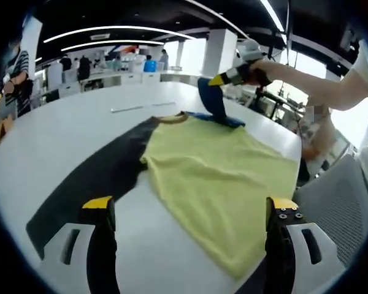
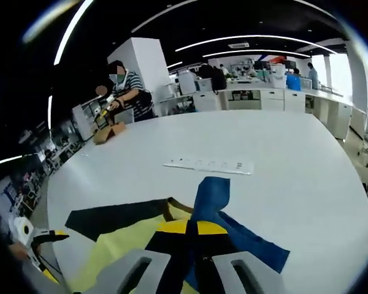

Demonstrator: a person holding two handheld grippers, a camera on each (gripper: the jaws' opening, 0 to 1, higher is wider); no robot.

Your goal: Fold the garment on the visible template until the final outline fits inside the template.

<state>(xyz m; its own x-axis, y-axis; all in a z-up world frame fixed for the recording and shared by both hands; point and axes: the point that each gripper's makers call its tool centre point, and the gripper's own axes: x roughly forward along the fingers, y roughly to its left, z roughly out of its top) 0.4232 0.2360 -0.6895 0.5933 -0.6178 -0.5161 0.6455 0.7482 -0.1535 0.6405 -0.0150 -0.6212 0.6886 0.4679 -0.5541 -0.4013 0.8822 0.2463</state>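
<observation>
Garment first: we saw the yellow short-sleeved T-shirt with blue sleeves [image 1: 218, 177] lying flat on the round white table [image 1: 61, 135], partly overlapping the dark rectangular template sheet [image 1: 92, 184], which stretched out beyond the shirt's collar and side. Our left hand-held gripper [image 1: 190, 211] hovered above the near hem with its yellow-tipped black jaws spread wide and nothing between them. Our right hand-held gripper [image 1: 224, 78], at the far side of the shirt, had its jaws pressed together on the blue sleeve [image 1: 213, 101] and held it lifted off the table. In the right gripper view that sleeve [image 2: 210, 197] rose between the closed jaws of the right hand-held gripper [image 2: 192, 229], with a white strip of paper [image 2: 210, 164] on the table beyond it. People stood at distant benches behind.
</observation>
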